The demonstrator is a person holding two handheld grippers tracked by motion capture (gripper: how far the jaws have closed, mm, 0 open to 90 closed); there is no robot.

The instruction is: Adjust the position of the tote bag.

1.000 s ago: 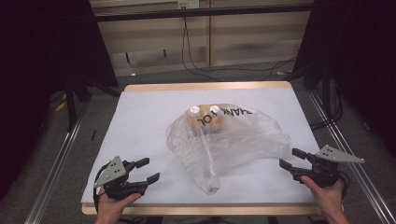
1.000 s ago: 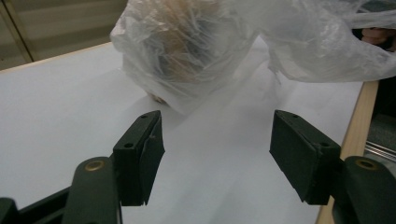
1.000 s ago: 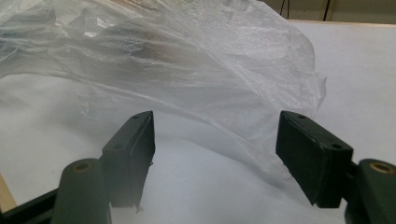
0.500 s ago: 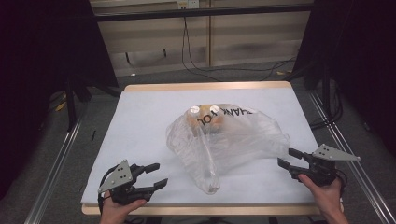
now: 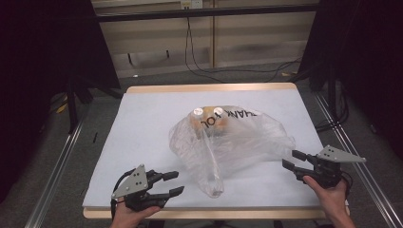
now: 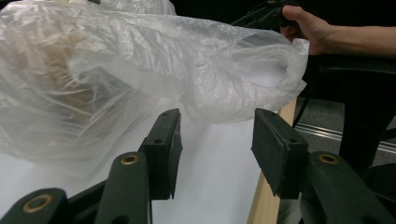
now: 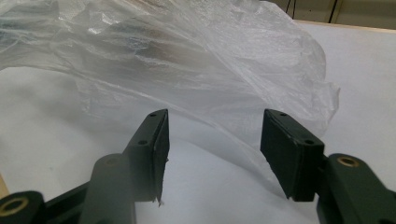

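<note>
Our left gripper (image 5: 175,183) and right gripper (image 5: 288,159), jaws part open and just closing on nothing, sit low at the surface's (image 5: 142,123) near corners, pointing inward at the thin plastic bag (image 5: 233,142) lying mid-surface. We judge it soft, slippery and light, though its contents (image 5: 209,118) add weight; its loose edges suit pinching.
</note>
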